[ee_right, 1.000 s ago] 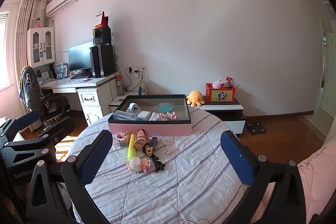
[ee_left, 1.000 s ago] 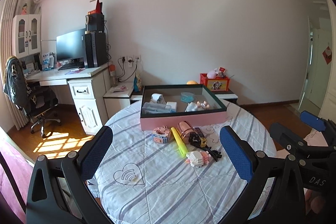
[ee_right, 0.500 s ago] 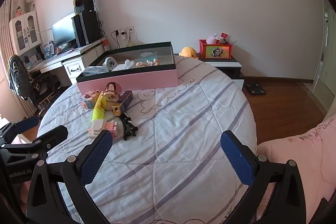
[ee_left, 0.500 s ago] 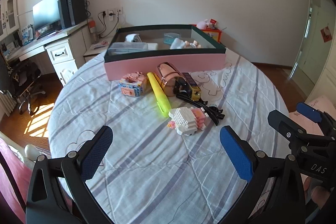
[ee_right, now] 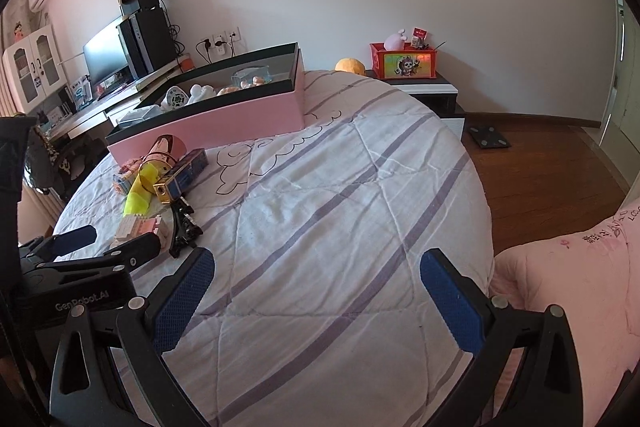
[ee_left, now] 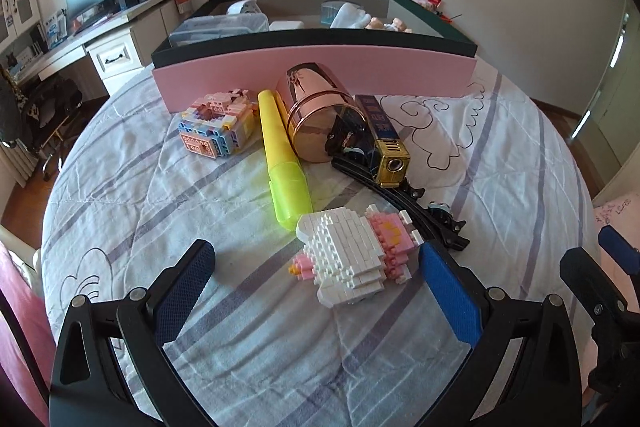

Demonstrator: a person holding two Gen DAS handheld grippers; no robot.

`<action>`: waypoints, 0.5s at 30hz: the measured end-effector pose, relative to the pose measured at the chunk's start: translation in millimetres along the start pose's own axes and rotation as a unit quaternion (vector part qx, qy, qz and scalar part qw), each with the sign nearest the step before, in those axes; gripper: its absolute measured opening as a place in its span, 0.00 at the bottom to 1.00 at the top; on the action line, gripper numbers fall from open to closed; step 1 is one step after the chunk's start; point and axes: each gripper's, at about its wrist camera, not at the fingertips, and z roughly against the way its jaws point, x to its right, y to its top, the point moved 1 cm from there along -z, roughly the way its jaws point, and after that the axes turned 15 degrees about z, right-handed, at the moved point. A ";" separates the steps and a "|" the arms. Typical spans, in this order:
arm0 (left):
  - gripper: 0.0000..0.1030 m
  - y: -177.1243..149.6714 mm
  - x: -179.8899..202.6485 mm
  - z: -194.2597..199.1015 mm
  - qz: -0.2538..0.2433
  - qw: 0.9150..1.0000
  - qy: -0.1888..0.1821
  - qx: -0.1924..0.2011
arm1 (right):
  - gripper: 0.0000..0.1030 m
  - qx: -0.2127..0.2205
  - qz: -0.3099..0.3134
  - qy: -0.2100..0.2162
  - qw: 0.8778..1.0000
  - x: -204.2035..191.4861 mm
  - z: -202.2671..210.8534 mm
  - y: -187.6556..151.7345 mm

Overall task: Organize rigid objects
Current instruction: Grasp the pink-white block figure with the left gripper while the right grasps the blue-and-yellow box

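Left wrist view. The left gripper (ee_left: 316, 283) is hovering low over the round table (ee_left: 500, 155), its two blue-padded fingers (ee_left: 450, 297) spread wide and gripping nothing. One white-and-pink brick figure (ee_left: 354, 259) is lying between the fingertips, close to the right pad; whether it is touching the pad cannot be told. Five more loose objects are sitting beyond it, in front of the pink box (ee_left: 316, 73): one pastel brick block (ee_left: 218, 129), one yellow highlighter (ee_left: 282, 157) lying lengthwise, one rose-gold cylinder (ee_left: 318, 123) on its side, one blue-and-gold toy train (ee_left: 382, 143), and one black curved track piece (ee_left: 404, 205) running under the train toward the near right. The highlighter's near tip is lying just beside the brick figure. The box, dark green inside, is holding several small items too blurred to count. The right gripper (ee_left: 608, 255) is showing at the right edge.

Right wrist view. The right gripper (ee_right: 316, 283) is hanging over bare striped cloth, fingers (ee_right: 184, 297) spread wide apart, nothing between them. The same cluster is sitting at the left, well apart from this gripper, with the left gripper (ee_right: 104, 241) reaching in at the brick figure (ee_right: 138, 227). Beyond the table: one red storage box (ee_right: 404, 61) on a low cabinet, one monitor (ee_right: 106, 51) on a desk.
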 end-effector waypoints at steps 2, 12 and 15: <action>0.98 0.7 0.6 -7.0 0.000 1.000 0.003 -0.003 | 1.00 -0.002 0.001 0.003 1.000 0.9 -2.4 0.5; 0.58 -7.4 -8.7 12.5 -0.044 0.999 -0.023 0.013 | 1.00 -0.013 0.024 0.011 1.000 -14.9 -9.5 8.8; 0.58 -12.0 -26.3 22.5 -0.041 0.999 -0.028 0.012 | 1.00 -0.015 0.038 0.016 0.999 -28.1 -13.9 17.0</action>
